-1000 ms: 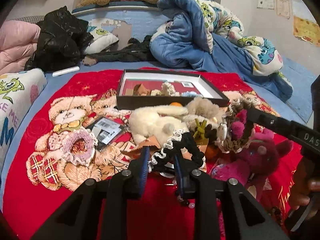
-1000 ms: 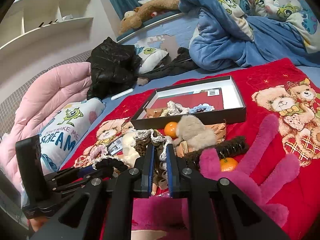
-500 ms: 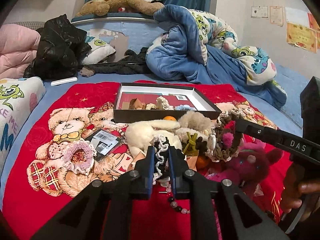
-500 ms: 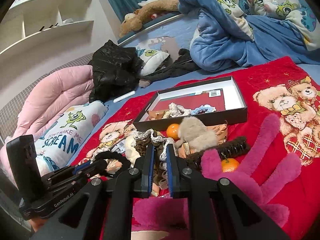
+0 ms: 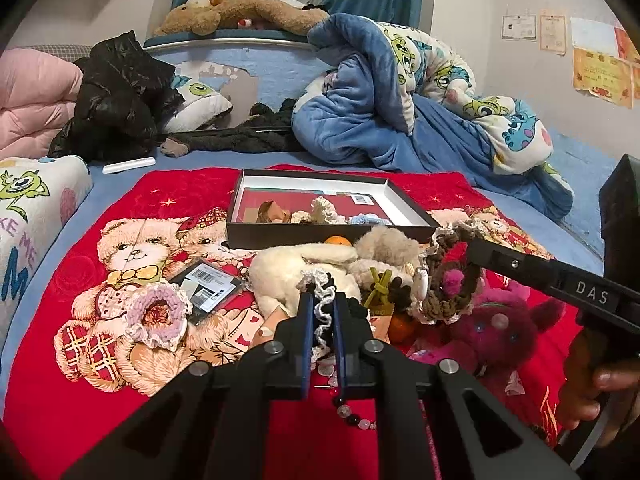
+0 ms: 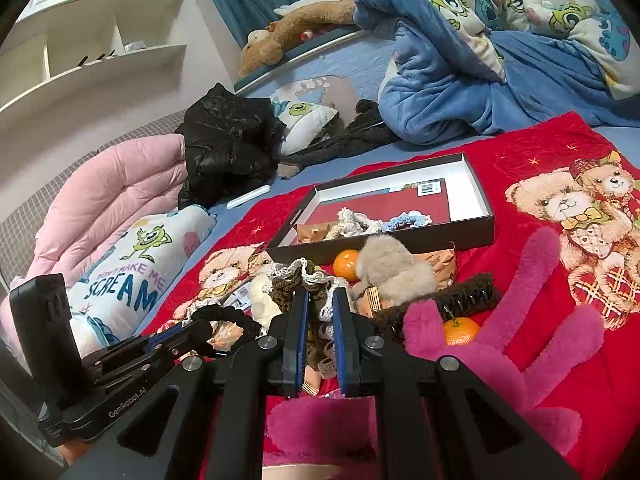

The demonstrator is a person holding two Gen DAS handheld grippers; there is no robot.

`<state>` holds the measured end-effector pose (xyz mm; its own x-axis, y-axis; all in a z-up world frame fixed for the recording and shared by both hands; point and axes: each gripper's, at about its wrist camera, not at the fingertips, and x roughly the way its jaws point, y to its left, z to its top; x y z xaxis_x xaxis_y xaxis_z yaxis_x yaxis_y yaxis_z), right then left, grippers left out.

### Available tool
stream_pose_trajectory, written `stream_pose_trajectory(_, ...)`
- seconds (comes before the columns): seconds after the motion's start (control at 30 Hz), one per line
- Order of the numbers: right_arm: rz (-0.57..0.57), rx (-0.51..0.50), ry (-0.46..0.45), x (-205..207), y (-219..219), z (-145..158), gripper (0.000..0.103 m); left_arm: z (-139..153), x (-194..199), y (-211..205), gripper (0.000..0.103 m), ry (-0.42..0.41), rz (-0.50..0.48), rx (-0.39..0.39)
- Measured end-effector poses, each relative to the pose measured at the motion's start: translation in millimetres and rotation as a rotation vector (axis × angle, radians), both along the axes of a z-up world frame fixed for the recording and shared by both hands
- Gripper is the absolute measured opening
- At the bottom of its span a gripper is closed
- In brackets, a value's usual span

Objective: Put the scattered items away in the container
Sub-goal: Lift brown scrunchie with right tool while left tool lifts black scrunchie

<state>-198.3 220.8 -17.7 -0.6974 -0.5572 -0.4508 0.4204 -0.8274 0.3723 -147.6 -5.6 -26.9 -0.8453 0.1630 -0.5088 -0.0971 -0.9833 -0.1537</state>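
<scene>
A shallow black box (image 5: 248, 236) (image 6: 476, 229) lies on the red bear blanket with a few small items inside. In front of it is a pile: cream plush (image 5: 288, 268), beige fur ball (image 6: 394, 268), oranges (image 6: 346, 265), a magenta plush (image 5: 504, 328) (image 6: 520, 344). My left gripper (image 5: 321, 300) is shut on a black scrunchie with white lace trim (image 5: 324, 312), lifted above the pile; it shows in the right wrist view (image 6: 224, 320). My right gripper (image 6: 320, 300) is shut on a brown scrunchie with cream lace (image 6: 304, 280), seen in the left wrist view (image 5: 448, 292).
A pink crochet scrunchie (image 5: 158, 316) and a black barcode card (image 5: 204, 284) lie left of the pile. A bead bracelet (image 5: 352, 416) lies under my left gripper. A brown hair claw (image 6: 460, 300) lies by the magenta plush. Blue duvet (image 5: 380, 120), black jacket (image 5: 116, 96) and pillows ring the blanket.
My left gripper closed on the black lace scrunchie and lifted it off the pile. My right gripper stayed shut on the brown scrunchie and rose slightly.
</scene>
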Motion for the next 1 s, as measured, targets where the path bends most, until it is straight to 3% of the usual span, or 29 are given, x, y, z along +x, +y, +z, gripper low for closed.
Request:
stream_pose_trajectory(0.3, -0.042, -0.014, 0.052, 7.2, 3.9, 9.4, 0.012, 4.1, 4.1, 5.4, 0.010, 0.018, 0.004, -0.016)
stream_pose_trajectory(0.57, -0.050, -0.034, 0.037, 4.6, 9.5, 7.9, 0.012, 6.3, 0.9, 7.7, 0.010, 0.002, -0.008, -0.006)
stream_pose_trajectory(1.0, -0.052, -0.028, 0.048, 6.2, 6.6, 29.7, 0.012, 45.0, -22.2, 5.6, 0.010, -0.017, -0.023, 0.063)
